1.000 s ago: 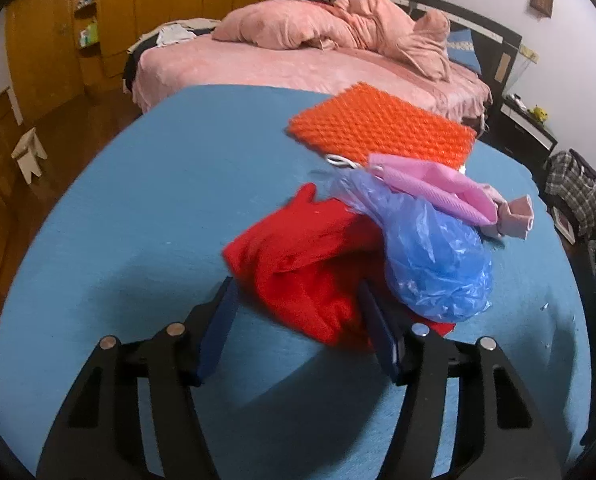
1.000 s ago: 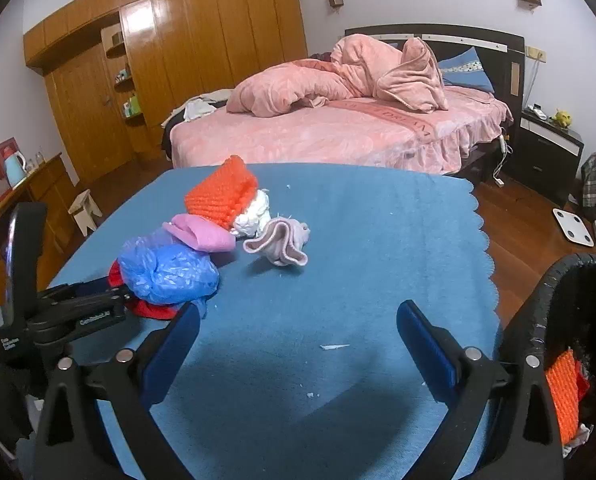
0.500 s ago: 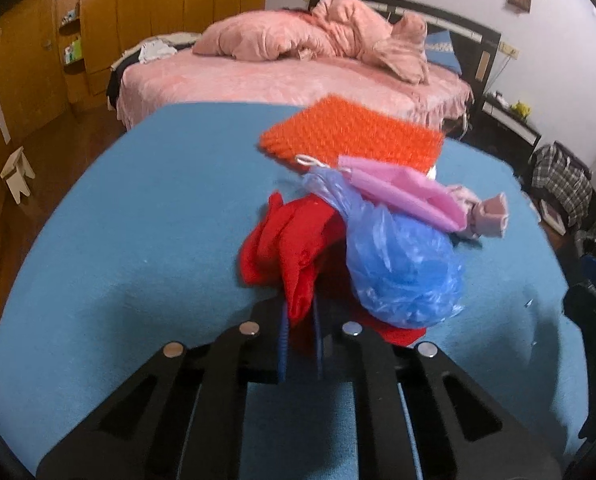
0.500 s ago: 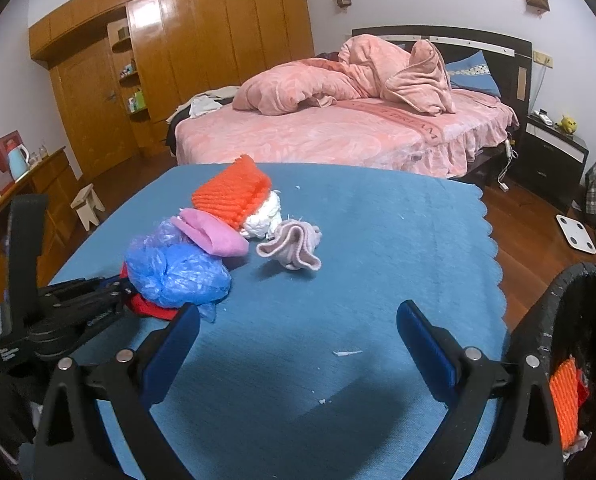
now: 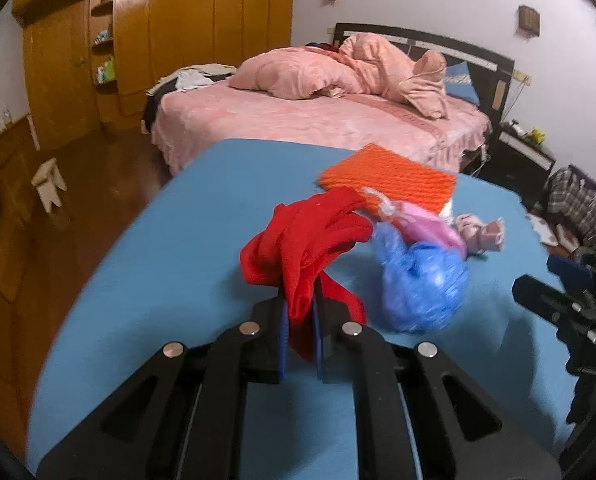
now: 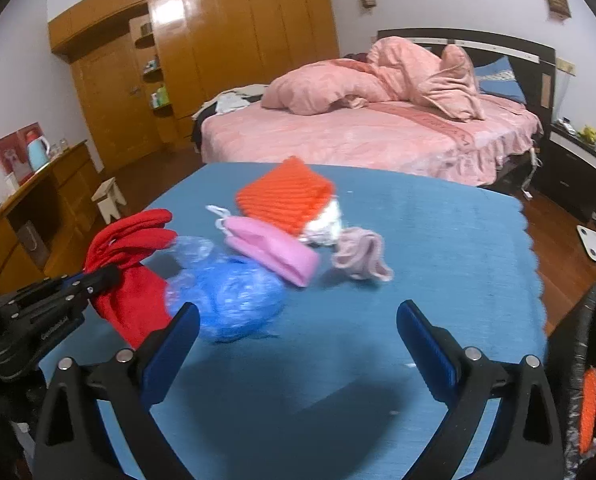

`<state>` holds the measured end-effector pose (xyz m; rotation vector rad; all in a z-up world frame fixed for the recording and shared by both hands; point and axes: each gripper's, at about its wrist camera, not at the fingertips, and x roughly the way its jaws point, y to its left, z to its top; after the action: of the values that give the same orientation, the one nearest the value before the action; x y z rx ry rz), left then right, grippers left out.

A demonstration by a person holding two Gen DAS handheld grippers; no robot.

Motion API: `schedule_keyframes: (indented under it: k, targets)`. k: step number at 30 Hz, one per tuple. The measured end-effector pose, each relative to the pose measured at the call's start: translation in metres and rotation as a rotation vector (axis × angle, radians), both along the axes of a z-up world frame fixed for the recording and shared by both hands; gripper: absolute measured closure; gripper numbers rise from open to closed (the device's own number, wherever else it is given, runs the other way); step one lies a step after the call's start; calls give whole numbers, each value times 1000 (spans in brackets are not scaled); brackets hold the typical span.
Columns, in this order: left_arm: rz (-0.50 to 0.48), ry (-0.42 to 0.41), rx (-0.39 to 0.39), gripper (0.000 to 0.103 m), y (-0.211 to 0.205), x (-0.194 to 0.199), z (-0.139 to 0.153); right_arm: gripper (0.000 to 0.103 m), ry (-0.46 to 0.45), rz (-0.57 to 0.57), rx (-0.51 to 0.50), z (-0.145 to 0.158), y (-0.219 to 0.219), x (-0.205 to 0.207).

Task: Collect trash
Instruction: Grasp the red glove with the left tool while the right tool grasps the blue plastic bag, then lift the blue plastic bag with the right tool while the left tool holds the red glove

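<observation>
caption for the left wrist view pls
Left gripper shut on red cloth, blue plastic bag beside it on the blue table.

**Bedroom around the blue table**

Beyond the blue tablecloth [image 6: 437, 248] I see a bed [image 6: 377, 136] with a rumpled pink duvet [image 6: 377, 76], a wooden wardrobe [image 6: 226, 44], a small stool [image 6: 112, 200], a kettle [image 6: 37, 154] on the sideboard [image 6: 50, 196], and a nightstand [image 6: 573, 168].

Ahead of my right gripper [image 6: 298, 340] the blue tablecloth [image 6: 437, 240] lies bare. The blue bag [image 6: 234, 300] and pink pouch [image 6: 274, 252] crowd its left; the black basket [image 6: 589, 320] blocks the right edge.
</observation>
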<state>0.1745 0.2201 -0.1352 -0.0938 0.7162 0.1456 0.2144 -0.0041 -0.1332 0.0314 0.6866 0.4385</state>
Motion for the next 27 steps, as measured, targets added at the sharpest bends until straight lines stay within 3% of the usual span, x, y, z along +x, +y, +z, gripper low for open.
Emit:
schedule_keyframes:
  k: [14,17,19,22,27]
  targets:
    - [57,28,-3,94,33,-8,-13,7,41,39,-35,-19,58,10]
    - [64,35,-14,94,37,-9,-18,17,70,60,-46,-26,66,14]
    - [68,40,-18,94,39,-11,-22,36,92,86,-47,-29,70,15]
    - [75,44,-30,94,41,-12,-25,55,104,111,-44,-31,72,13]
    - [72,33,-31,94,40,-13,-21,74,90,140,-32,-22,68,6]
